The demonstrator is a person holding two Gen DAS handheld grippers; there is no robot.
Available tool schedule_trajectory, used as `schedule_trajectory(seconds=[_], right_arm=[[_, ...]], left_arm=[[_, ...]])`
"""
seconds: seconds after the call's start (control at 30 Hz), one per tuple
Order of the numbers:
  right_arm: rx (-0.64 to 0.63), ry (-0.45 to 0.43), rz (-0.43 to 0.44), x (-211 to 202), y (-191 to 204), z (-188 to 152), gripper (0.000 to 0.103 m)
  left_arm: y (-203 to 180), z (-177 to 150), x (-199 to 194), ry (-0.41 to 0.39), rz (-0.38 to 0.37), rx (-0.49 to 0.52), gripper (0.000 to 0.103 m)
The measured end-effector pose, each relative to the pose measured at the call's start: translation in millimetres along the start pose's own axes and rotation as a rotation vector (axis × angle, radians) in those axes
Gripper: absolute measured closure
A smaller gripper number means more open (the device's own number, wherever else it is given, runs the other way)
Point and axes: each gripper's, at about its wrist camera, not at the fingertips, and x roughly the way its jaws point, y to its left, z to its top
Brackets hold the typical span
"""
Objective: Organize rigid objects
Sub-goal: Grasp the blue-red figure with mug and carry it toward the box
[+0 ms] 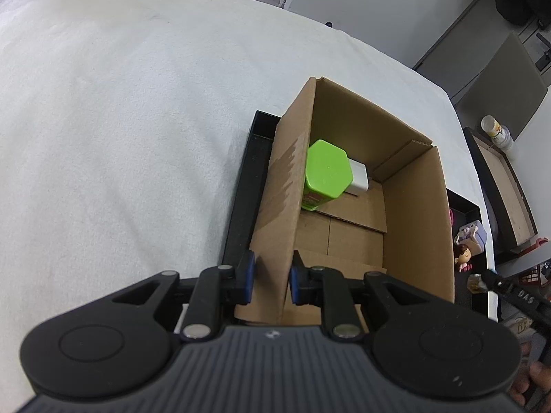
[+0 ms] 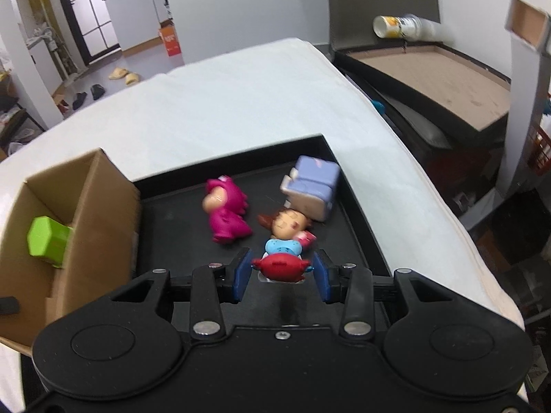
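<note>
The doll [image 2: 286, 237], with its red base, is clamped between the right gripper [image 2: 282, 277] fingers above the black tray [image 2: 358, 213]. The left gripper [image 1: 272, 280] fingers are clamped on the box [image 1: 416, 213] wall; a green jar [image 1: 327, 172] stands inside.

My left gripper [image 1: 271, 282] has a ribbed grey housing, black linkage arms with silver rivets and blue pads [image 1: 248, 277]. My right gripper [image 2: 281, 274] is matte black with the same rivets, a small screw just behind them, round embossed discs either side
</note>
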Motion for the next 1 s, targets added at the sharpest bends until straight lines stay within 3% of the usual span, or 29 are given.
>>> schedule_trajectory(seconds=[0.53, 1.0], right_arm=[[-0.091, -0.068, 0.155, -30, 74, 36, 0.064], [-0.160, -0.059, 0.240, -22, 129, 50, 0.064]], left_arm=[[2, -3, -3, -0.005, -0.020, 0.010, 0.084], [2, -3, -1, 0.003, -0.031, 0.008, 0.084]])
